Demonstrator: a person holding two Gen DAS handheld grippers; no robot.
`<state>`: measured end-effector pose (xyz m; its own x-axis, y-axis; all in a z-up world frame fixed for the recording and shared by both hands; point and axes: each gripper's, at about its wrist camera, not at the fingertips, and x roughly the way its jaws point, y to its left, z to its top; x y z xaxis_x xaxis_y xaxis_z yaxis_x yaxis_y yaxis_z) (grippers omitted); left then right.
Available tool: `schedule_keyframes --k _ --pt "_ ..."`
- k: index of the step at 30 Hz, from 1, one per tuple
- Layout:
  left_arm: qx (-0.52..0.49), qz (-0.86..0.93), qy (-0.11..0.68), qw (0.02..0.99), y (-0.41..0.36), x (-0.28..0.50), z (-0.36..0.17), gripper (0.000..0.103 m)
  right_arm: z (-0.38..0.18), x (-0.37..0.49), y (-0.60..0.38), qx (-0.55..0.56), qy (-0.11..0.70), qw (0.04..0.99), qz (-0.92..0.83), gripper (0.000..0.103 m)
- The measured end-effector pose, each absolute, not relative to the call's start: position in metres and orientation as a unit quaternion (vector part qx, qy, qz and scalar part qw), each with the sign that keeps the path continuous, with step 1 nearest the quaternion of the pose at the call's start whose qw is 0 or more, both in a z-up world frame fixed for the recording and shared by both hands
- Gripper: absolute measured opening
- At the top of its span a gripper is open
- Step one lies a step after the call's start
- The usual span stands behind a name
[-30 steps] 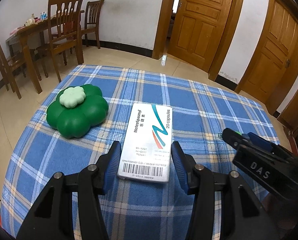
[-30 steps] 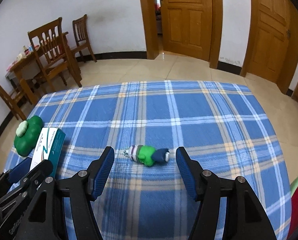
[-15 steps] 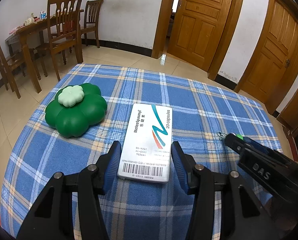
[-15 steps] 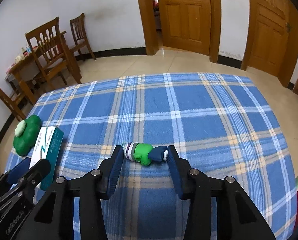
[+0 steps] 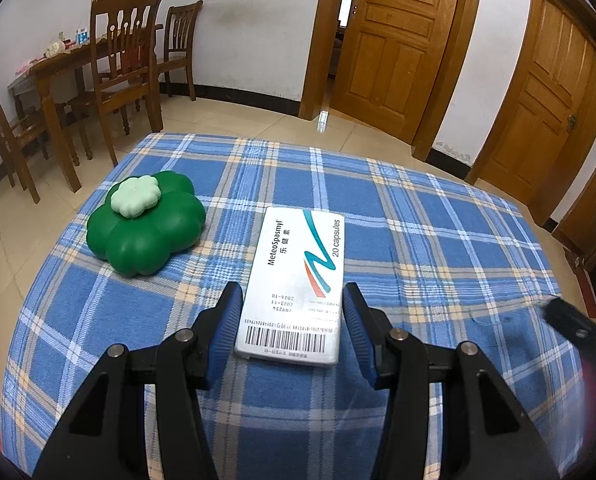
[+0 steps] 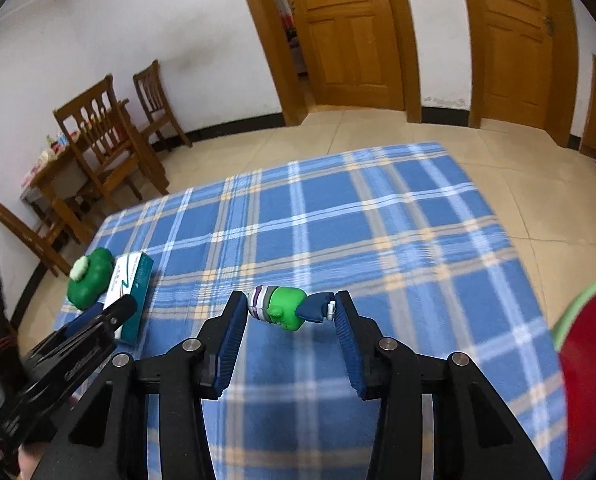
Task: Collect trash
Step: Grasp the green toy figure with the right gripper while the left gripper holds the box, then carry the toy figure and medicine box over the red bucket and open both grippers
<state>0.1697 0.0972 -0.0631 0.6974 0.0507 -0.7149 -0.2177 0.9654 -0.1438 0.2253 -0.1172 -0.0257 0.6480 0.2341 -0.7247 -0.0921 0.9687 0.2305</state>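
Observation:
A white medicine box (image 5: pixel 298 276) lies on the blue plaid tablecloth (image 5: pixel 418 232). My left gripper (image 5: pixel 290 292) is shut on its near end, a blue pad against each long side. In the right wrist view the box (image 6: pixel 131 284) and left gripper (image 6: pixel 109 312) show at lower left. My right gripper (image 6: pixel 289 300) is shut on a small green toy figure (image 6: pixel 283 306) with a striped end and a blue end, held lengthwise just above the cloth. From the left wrist, the right gripper (image 5: pixel 570 320) is a blurred black shape at the right edge.
A green clover-shaped object (image 5: pixel 145 232) sits left of the box. A red container with a green rim (image 6: pixel 590 360) stands off the table's right side. Wooden chairs (image 5: pixel 125 68) and a wooden table stand at the back left, wooden doors behind.
My right gripper closed on the green toy, then lifted it off the cloth while tilting. In the left wrist view it drew away to the right edge. The left gripper kept still.

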Motion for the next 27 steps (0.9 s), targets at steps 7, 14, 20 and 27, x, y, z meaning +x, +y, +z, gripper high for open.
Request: schedule_keyframes --k 7,14,20,27 --pt "-0.095 0.061 0.382 0.917 0.084 0.169 -0.061 0.052 -0.004 0.186 -0.164 0.107 0.384 0.915 0.054 0.045" --pt "-0.083 0.043 0.386 0.918 0.065 0.165 -0.057 0.052 0.001 0.146 -0.227 0.140 0.374 0.917 -0.017 0.045" --pt "-0.074 0.016 0.392 0.917 0.038 0.155 -0.048 0.052 -0.004 0.119 -0.275 0.170 0.370 0.910 -0.072 0.046" --pt "-0.065 -0.031 0.397 0.915 -0.001 0.141 -0.033 0.052 -0.016 0.094 -0.314 0.199 0.372 0.899 -0.115 0.046"
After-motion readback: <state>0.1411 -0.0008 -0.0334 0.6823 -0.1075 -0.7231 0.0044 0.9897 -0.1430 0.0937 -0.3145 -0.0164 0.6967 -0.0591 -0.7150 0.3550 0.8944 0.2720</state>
